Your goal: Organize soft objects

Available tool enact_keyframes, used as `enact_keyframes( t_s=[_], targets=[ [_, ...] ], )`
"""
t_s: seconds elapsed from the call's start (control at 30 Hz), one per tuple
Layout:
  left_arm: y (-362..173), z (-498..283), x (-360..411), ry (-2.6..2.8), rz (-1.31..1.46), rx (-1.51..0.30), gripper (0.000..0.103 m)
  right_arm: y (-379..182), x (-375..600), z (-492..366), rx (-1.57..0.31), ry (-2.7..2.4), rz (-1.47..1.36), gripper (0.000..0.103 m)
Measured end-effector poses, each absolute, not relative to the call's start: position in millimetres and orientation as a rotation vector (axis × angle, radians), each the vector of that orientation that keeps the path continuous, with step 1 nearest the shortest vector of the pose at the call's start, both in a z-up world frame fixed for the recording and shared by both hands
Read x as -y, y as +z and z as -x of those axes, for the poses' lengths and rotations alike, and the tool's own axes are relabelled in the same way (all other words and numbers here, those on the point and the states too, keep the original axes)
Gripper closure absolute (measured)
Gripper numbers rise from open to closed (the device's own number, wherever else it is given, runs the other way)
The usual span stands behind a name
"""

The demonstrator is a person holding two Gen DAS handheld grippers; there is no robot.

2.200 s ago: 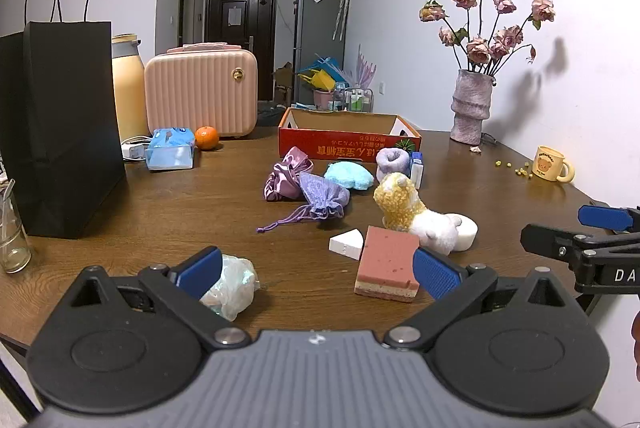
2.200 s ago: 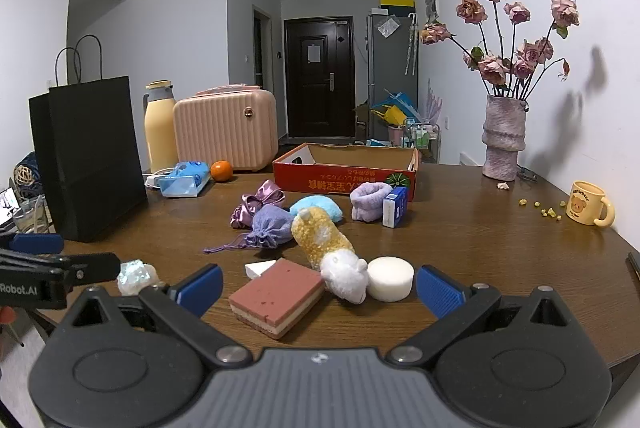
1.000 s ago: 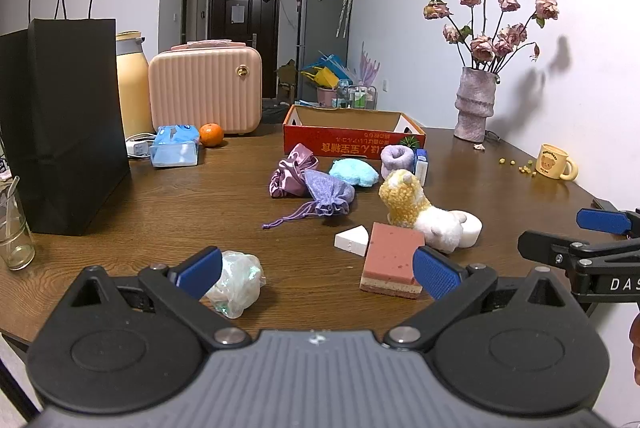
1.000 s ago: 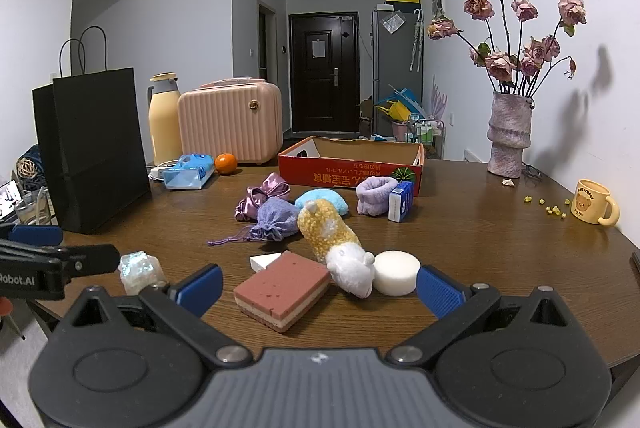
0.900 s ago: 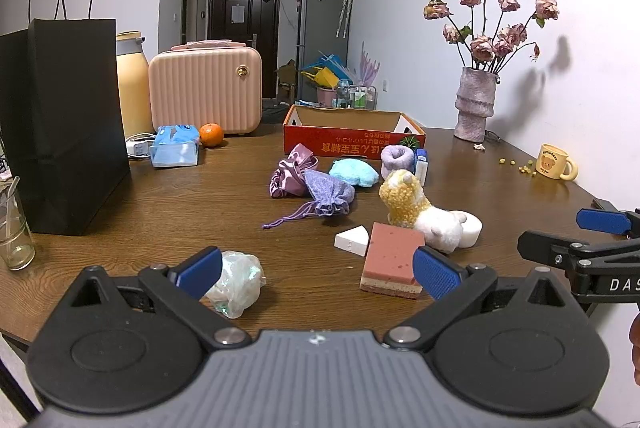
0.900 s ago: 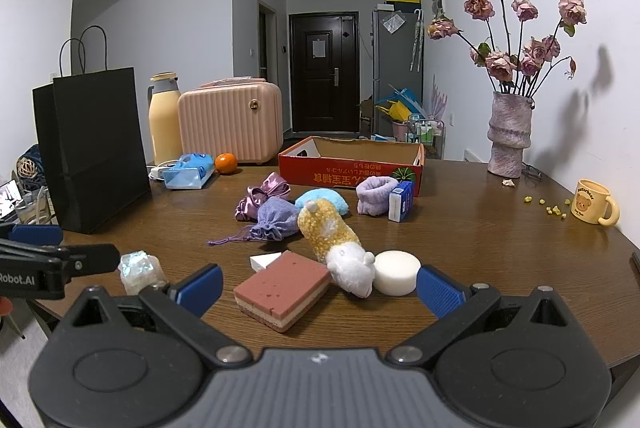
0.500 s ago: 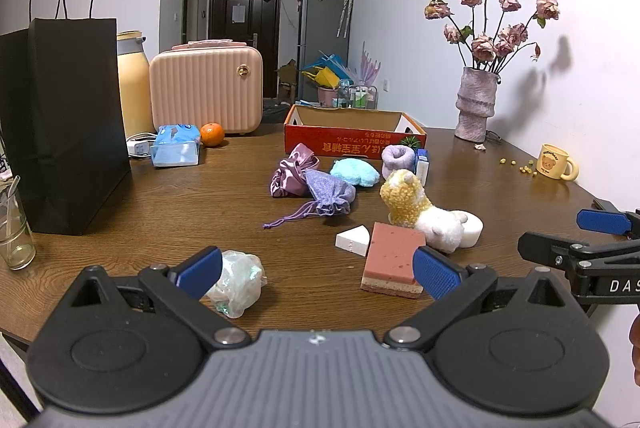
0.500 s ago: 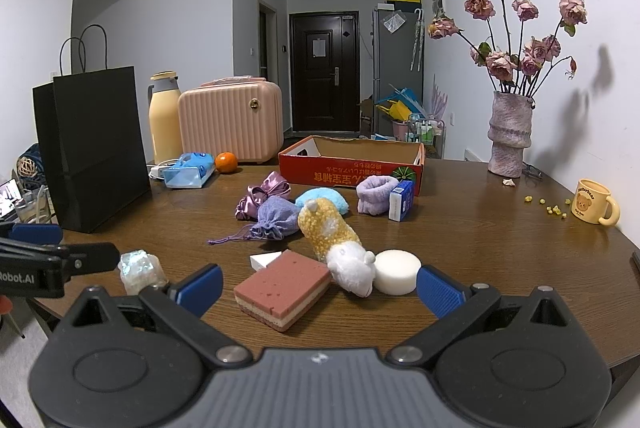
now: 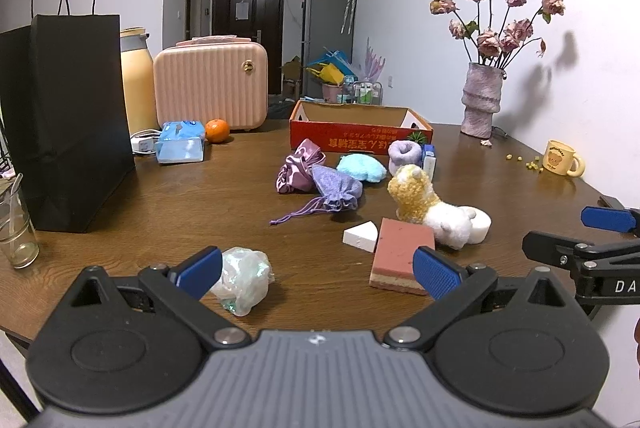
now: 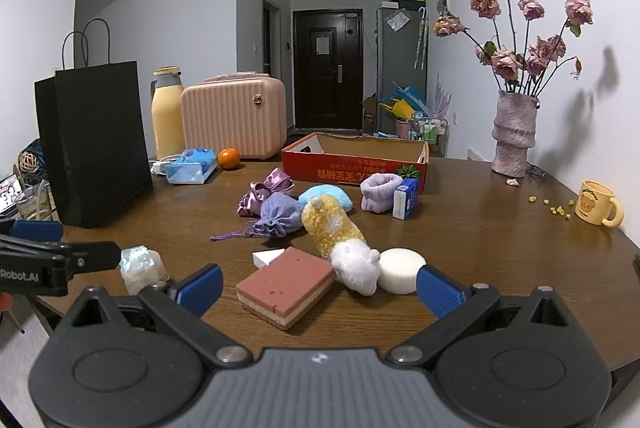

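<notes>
Soft items lie on the wooden table: a pink layered sponge, a yellow and white plush, a round white sponge, a white wedge, two purple pouches, a blue puff, a lilac roll and a crumpled clear bag. An open red cardboard box stands behind them. My left gripper is open near the front edge. My right gripper is open too, with the pink sponge just ahead of it.
A black paper bag, a pink case, a yellow flask, a tissue pack and an orange sit at back left. A vase of dried roses and a yellow mug stand right. A glass is front left.
Both grippers have drifted slightly, so the scene shifted a little in each view. Nothing on the table has moved and both grippers stayed open.
</notes>
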State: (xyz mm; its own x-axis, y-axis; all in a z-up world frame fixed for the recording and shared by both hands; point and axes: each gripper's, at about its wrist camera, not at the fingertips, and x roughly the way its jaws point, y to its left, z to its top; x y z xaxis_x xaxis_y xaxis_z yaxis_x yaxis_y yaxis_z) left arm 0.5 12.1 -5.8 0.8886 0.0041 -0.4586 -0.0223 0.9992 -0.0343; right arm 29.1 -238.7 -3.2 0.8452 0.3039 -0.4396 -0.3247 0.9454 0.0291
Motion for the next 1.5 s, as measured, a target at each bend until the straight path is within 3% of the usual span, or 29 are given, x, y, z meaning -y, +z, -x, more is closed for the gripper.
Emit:
enact_keyframes(
  t_s=[1.37,1.5],
  targets=[
    [-74.2,-101.9,-72.8,0.120,0.095,-0.685,0.000,-66.7,206.7,-122.0,-0.694,0.295,0.050,0.000],
    [-81.0,-111.6,-77.9,0.130,0.096,-0.692,0.007,-71.2,202.1,-131.0,-0.708,0.297,0.051,0.000]
  ],
)
